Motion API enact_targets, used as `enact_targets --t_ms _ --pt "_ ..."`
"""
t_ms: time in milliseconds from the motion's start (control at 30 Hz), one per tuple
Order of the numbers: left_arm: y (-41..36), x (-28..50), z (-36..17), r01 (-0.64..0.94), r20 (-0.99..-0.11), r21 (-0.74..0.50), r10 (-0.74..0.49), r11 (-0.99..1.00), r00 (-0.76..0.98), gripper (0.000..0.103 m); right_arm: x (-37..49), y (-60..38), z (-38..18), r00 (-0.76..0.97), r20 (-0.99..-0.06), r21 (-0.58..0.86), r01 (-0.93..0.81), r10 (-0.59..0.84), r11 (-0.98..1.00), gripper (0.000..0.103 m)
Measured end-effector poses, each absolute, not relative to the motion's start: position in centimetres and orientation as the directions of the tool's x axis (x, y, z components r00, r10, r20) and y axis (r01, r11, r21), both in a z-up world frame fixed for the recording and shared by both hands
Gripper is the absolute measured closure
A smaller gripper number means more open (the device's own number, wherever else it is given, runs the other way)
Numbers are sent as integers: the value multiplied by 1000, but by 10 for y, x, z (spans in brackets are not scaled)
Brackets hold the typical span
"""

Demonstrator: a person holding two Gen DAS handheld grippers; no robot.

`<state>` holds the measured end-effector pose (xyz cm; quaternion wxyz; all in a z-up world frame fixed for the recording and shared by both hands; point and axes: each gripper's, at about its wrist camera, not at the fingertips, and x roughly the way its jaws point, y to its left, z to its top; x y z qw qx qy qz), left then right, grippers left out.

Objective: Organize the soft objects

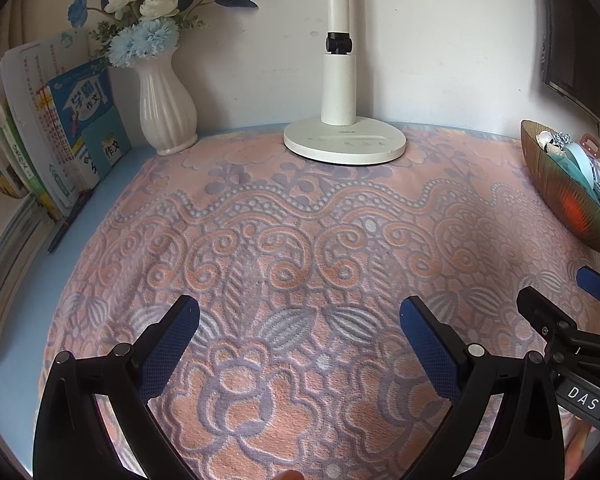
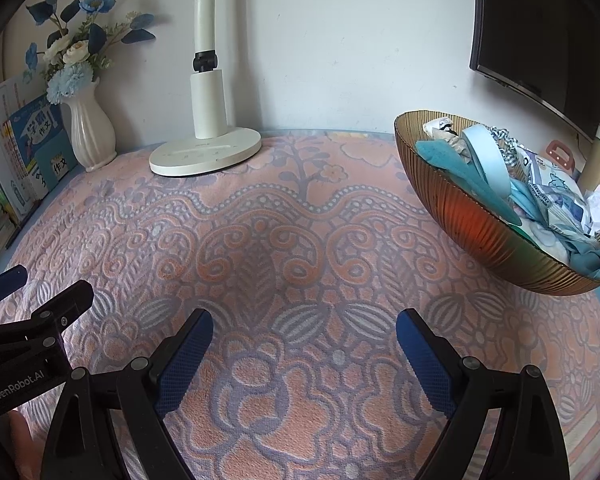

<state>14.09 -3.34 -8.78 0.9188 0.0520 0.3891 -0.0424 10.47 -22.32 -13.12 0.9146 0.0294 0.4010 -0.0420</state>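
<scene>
An amber ribbed glass bowl [image 2: 480, 232] stands at the right of the table, filled with soft things: blue cloths [image 2: 456, 168], a pale blue band [image 2: 484, 152] and printed fabric [image 2: 556, 200]. It also shows in the left wrist view [image 1: 564, 200]. My left gripper [image 1: 300, 312] is open and empty over the pink and grey patterned towel [image 1: 300, 240]. My right gripper [image 2: 304, 324] is open and empty over the same towel [image 2: 300, 240], left of the bowl. Each gripper shows at the edge of the other's view.
A white desk lamp [image 2: 206, 152] stands at the back middle, a white vase of blue flowers [image 2: 90, 132] to its left, and upright books [image 1: 60, 136] at the far left. A dark monitor [image 2: 540, 20] hangs at the upper right. A pen [image 1: 66, 224] lies beside the books.
</scene>
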Motion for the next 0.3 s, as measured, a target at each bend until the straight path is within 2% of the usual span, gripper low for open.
enact_targets --t_ms 300 --pt "-29 135 -80 84 -676 70 -15 994 737 1 105 -223 -131 675 -736 19 101 -54 995 11"
